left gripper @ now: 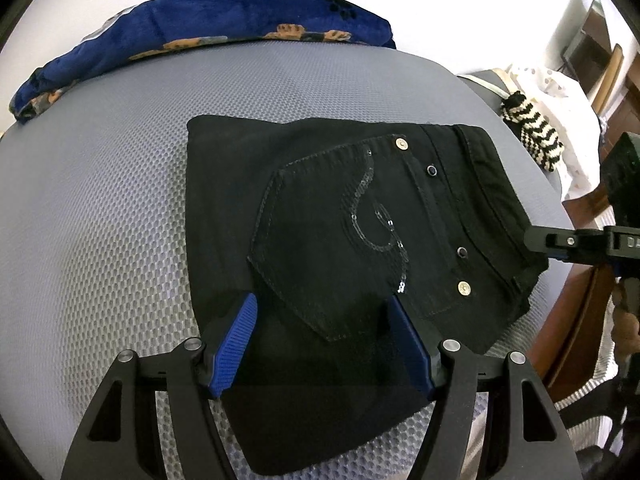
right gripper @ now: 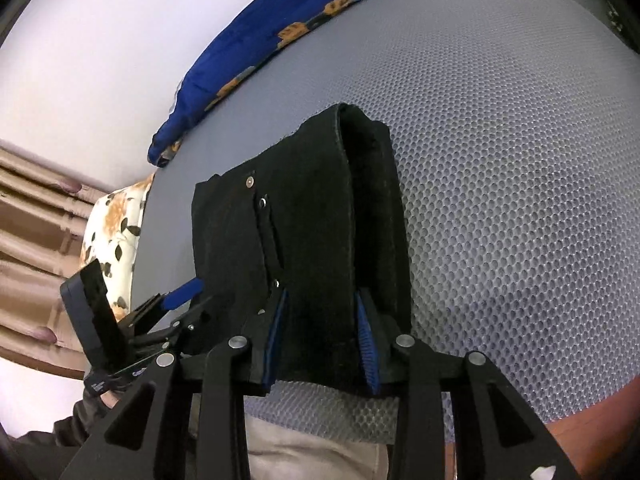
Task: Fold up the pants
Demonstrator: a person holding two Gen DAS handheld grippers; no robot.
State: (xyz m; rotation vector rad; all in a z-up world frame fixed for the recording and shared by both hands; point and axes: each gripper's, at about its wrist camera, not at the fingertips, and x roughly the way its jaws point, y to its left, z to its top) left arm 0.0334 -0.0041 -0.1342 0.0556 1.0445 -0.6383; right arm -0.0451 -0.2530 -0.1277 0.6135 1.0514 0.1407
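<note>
Pants [left gripper: 352, 216] are lying folded into a compact black rectangle on the grey mesh bed [left gripper: 100, 200], mid-frame in the left wrist view, back pocket up. Judging from that, folding is nearly done; this looks like the final tidy or release step.

Left hand-held gripper [left gripper: 324, 320] is hovering open over the lower edge of the pants, blue pads [left gripper: 236, 344] straddling the pocket tip and pinching nothing.

Right hand-held gripper [right gripper: 322, 340] is sitting at the waistband end, lower centre of the right wrist view. Jaws are standing partly apart with thick folded cloth between them; the pads appear to be lying against it, so I'm reading it as gripping the pants.

Next move probably calls for releasing cleanly without dragging layers, then flattening.
</note>
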